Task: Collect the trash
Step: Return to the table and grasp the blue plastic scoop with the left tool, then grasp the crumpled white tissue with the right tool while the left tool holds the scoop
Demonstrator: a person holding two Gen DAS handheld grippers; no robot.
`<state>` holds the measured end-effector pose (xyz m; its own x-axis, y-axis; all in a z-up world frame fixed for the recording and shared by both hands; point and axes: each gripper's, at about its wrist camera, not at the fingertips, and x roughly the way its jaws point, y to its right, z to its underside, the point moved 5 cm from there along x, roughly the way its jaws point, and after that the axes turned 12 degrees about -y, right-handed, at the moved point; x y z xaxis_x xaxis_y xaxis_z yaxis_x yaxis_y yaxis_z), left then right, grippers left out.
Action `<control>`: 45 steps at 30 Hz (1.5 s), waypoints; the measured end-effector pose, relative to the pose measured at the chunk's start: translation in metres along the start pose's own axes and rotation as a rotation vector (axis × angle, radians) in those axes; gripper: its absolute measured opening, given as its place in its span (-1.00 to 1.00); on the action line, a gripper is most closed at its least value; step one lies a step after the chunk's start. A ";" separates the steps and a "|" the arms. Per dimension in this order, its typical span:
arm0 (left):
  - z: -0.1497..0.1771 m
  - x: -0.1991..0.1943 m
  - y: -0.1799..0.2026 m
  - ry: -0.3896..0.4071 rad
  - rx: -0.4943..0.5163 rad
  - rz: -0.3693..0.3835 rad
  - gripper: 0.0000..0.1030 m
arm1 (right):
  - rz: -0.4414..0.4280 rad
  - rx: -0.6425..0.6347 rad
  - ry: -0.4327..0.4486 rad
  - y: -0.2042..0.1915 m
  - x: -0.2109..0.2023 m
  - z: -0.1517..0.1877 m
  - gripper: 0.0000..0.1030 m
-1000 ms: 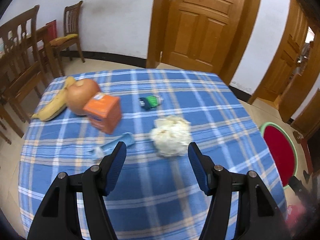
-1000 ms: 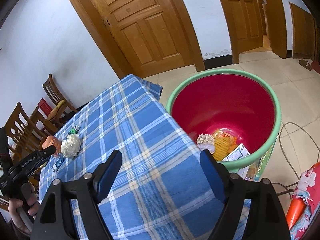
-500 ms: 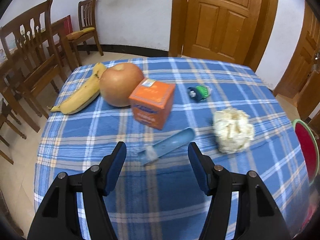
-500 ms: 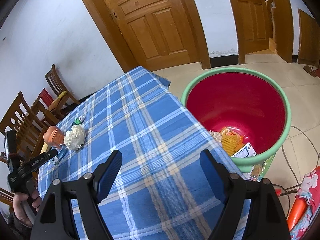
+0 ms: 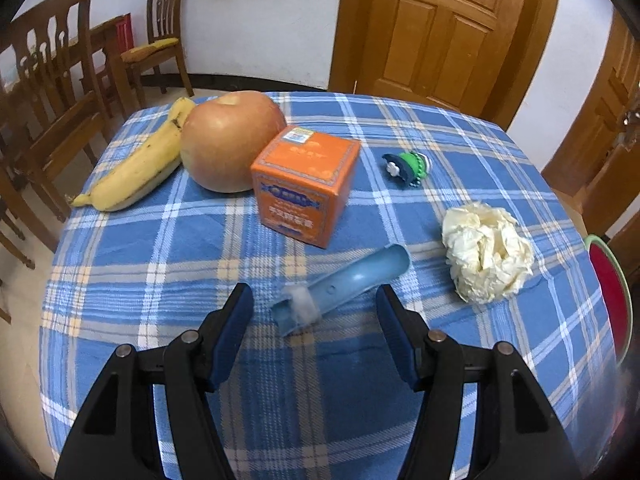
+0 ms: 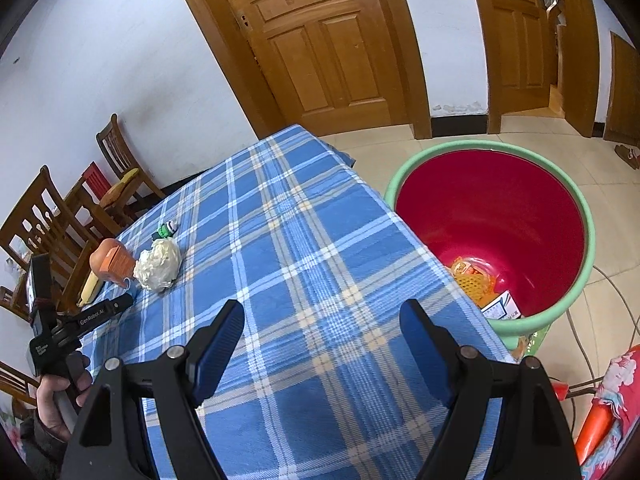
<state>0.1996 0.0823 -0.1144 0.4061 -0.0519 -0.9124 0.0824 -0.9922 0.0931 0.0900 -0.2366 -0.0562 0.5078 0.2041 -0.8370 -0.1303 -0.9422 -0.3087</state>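
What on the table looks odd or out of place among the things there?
The crumpled paper ball and the blue plastic piece with white fluff look like litter, lying loose beside whole fruit and an intact orange box. Nothing looks spilled.

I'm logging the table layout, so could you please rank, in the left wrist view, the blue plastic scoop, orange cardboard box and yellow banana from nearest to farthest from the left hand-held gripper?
From the left hand-held gripper:
1. Blue plastic scoop, directly ahead between its open fingers.
2. Orange cardboard box, farther back, centre.
3. Yellow banana, far left, beside the apple.
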 end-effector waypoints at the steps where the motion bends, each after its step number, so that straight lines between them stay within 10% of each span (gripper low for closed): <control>1: 0.001 0.000 0.001 0.002 0.006 -0.002 0.24 | -0.002 0.000 -0.003 0.000 0.001 0.000 0.59; 10: -0.001 -0.001 0.002 0.010 0.014 -0.010 -0.54 | -0.020 0.007 -0.020 0.000 0.005 0.002 0.59; 45: 0.020 -0.050 -0.030 0.128 -0.175 0.144 -0.59 | -0.122 -0.287 -0.059 -0.164 0.075 -0.025 0.59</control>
<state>0.1588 0.1121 -0.0793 0.5360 -0.1655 -0.8278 0.1670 -0.9404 0.2962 0.1704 -0.0738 -0.0573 0.4537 0.3271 -0.8289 0.1783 -0.9447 -0.2752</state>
